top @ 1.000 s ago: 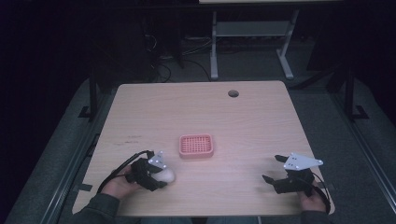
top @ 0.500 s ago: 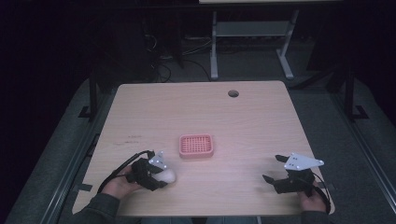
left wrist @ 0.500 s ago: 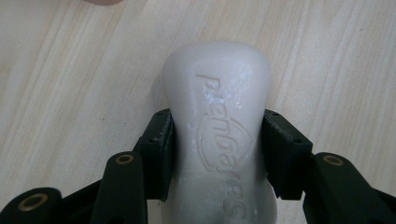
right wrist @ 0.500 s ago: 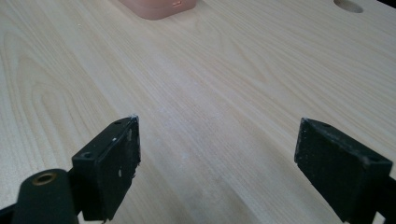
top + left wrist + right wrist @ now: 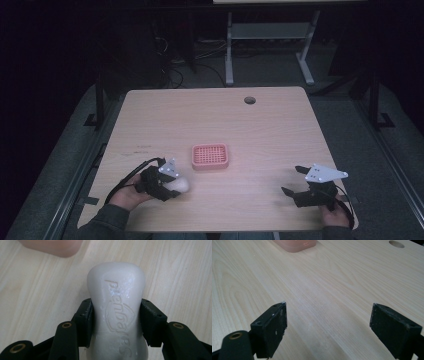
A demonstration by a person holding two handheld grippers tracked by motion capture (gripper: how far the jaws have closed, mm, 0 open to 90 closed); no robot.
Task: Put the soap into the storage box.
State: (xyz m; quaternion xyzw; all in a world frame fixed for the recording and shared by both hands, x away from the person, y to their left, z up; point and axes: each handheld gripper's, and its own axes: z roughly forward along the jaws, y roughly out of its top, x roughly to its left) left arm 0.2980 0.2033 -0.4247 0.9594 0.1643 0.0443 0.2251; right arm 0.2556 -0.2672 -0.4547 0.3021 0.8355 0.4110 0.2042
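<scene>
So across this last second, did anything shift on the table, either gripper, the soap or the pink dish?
Nothing visibly changed. The left gripper stays shut on the white soap bar near the table's front left, the right gripper stays open and empty at the front right, and the pink soap dish sits where it was.

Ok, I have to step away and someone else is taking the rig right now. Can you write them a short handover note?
Left claw: shut on the white soap bar, gripped across its sides, low over the table near the front left.
Right claw: open, holding nothing, over bare wood at the front right.
Pink soap dish: mid-table, nothing in it, just beyond and right of the soap.
Done: soap grasped.
Left: probably carry the soap to the dish, set it in, release.
</scene>
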